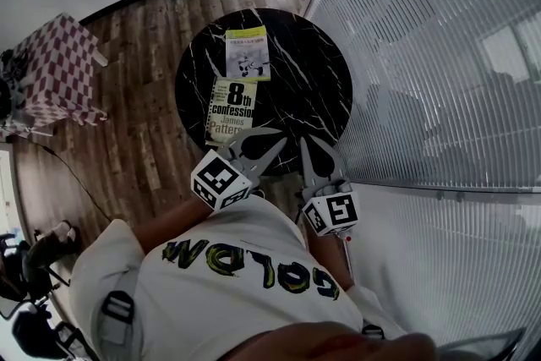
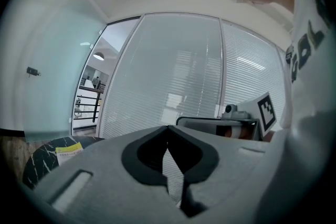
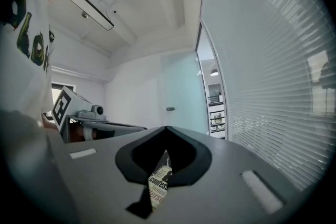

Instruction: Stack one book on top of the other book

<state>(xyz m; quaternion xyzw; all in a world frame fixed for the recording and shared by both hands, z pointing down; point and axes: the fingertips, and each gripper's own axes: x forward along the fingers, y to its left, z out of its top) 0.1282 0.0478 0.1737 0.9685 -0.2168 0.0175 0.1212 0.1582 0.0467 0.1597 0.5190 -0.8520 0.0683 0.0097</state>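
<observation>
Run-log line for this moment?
stage: pre-grasp | yellow-and-white paperback book, white "8th confession" paperback book: flat, unstacked on round black marble table | left hand-held gripper: shut, empty | right hand-held gripper: shut, empty

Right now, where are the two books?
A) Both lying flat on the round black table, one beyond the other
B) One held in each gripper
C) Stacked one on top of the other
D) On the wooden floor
A: the yellow-edged book and the "8th confession" book each lie flat on the black marble table, neither on top of the other.
</observation>
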